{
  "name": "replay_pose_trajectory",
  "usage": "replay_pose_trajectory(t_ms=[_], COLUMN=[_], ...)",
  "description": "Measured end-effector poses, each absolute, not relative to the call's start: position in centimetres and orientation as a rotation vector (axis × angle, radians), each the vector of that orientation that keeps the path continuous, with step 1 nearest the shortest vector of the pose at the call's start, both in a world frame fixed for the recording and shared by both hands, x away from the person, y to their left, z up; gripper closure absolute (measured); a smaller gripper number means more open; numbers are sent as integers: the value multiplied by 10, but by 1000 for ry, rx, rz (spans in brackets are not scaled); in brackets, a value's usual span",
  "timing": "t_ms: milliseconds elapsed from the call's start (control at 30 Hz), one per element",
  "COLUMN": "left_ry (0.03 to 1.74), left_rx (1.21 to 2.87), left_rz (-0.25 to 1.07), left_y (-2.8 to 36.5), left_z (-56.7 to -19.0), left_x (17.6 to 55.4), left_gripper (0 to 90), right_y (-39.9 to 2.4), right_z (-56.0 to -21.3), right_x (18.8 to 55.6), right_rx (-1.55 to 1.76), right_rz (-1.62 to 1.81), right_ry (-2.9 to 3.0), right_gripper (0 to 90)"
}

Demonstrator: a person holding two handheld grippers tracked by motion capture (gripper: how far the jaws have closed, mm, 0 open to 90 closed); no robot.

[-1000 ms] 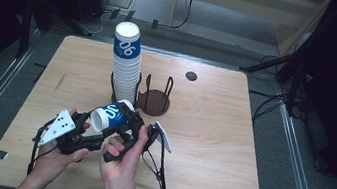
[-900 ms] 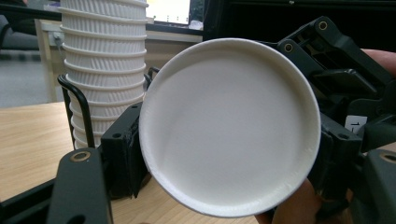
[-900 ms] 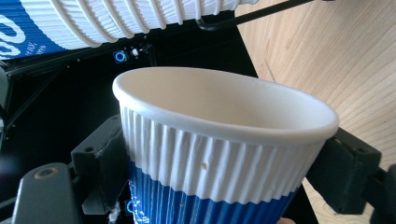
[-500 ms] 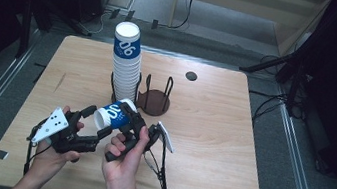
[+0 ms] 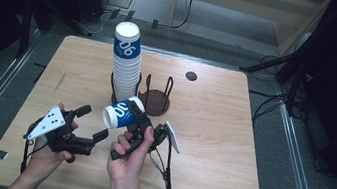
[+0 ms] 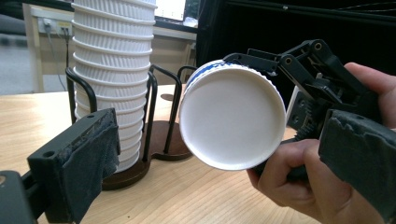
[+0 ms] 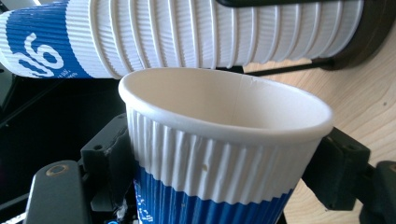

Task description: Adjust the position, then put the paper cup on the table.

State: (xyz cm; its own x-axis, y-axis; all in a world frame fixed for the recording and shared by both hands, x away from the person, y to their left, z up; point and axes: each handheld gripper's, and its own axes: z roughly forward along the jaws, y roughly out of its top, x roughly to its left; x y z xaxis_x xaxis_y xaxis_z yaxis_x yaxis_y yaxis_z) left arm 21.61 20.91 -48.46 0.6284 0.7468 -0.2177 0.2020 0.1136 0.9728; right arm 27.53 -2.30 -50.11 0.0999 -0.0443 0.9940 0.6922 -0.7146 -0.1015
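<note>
While the right gripper [image 5: 128, 119] clamps the blue-and-white paper cup [image 5: 122, 113] between its pads, tilted with its base toward the left gripper [image 5: 93, 123], the left jaws have just been opening and stand wide, nothing between them. This looks like a hand-over just finished; next, the cup likely goes mouth-down onto the cup stack [image 5: 126, 65] beyond the fingertips.

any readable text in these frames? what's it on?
"06": white figures on the blue band of the top cup of the cup stack, seen upside down in the high view.
Held cup: similar white print on its blue band, only partly visible, not readable for certain.
</note>
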Motion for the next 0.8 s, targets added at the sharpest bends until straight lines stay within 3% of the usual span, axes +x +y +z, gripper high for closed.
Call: replay_pose_trajectory(t_ms=[800], left_ry=[899], left_rx=[1418], left_rz=[463], left_y=[222], left_z=[-483], left_x=[218], left_gripper=[0], right_y=[-37], right_z=[-483], right_x=[275], right_rx=[-1888], right_rz=[-1910], right_ry=[-820], right_gripper=[205])
